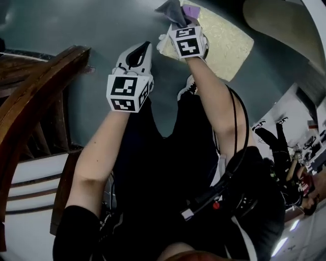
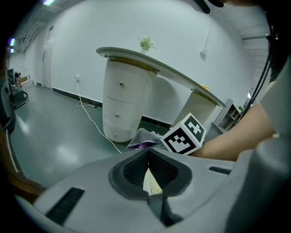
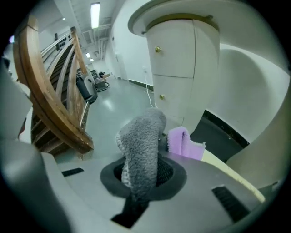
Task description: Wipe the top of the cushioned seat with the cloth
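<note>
My right gripper is shut on a grey cloth with a purple side, held over the near corner of the pale yellow cushioned seat. In the right gripper view the cloth bulges up out of the shut jaws of the right gripper, with a purple fold beside it and a strip of the seat below. My left gripper hangs over the grey floor, left of the seat, shut and holding nothing. The left gripper faces the cloth.
A dark wooden chair or railing stands at the left. A white curved desk with a drawer cabinet stands beyond the seat. A white cable trails on the floor. Other people are at the right.
</note>
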